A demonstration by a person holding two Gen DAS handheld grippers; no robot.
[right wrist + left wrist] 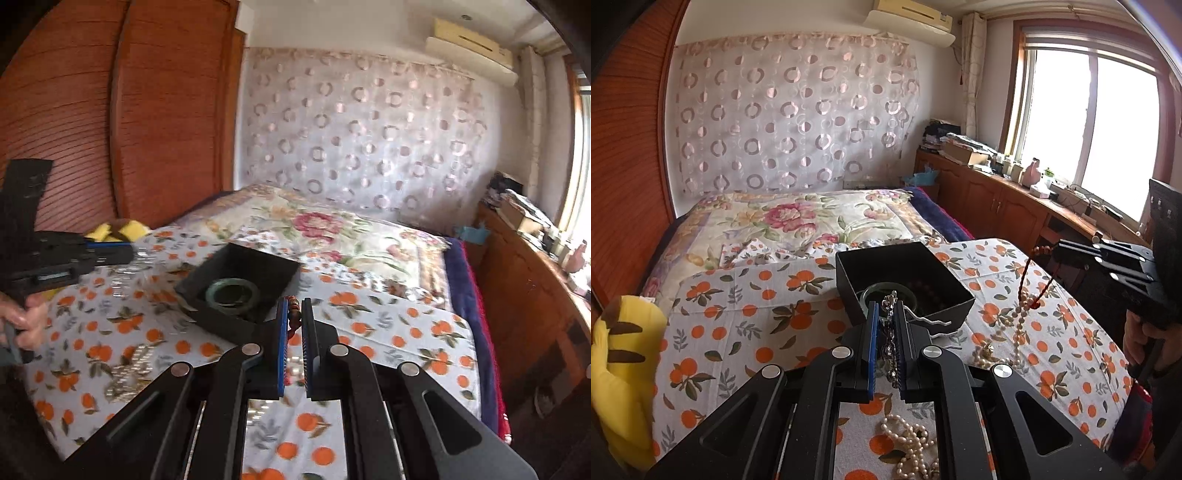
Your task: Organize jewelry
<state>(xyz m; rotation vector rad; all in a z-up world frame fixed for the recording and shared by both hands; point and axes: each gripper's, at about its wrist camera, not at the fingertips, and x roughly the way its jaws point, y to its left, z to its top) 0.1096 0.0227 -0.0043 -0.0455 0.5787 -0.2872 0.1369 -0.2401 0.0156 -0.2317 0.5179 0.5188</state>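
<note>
One black box [905, 284] sits open on the bed's orange-print sheet [746, 314], and it is the only box in sight. Inside it lies one green bangle [232, 291], with a dark string of beads [929, 291] beside it in the left wrist view. Two claws are in play. The left claw [886, 332] is closed on a silver sparkly piece [891, 343], which stands pinched between its blue-edged pads just at the near rim of the box, with the bangle right behind the fingertips. The right claw [294, 325] is closed on a strand of reddish-brown beads [294, 317]; in its own view the box lies just ahead and to the left of its tips. Seen from the left wrist, a red cord [1027, 280] hangs from that claw's tip down to a red knot, to the right of the box.

Two loose heaps of pearl strands rest on the sheet: one [1004, 332] to the right of the box under the red cord, one [912, 446] below the left claw, close to the camera. One bent silver wire pin [938, 328] lies against the box's near corner. One yellow plush toy [624, 369] sits at the sheet's left edge. One hand [26, 321] shows gripping the left claw's handle.
</note>
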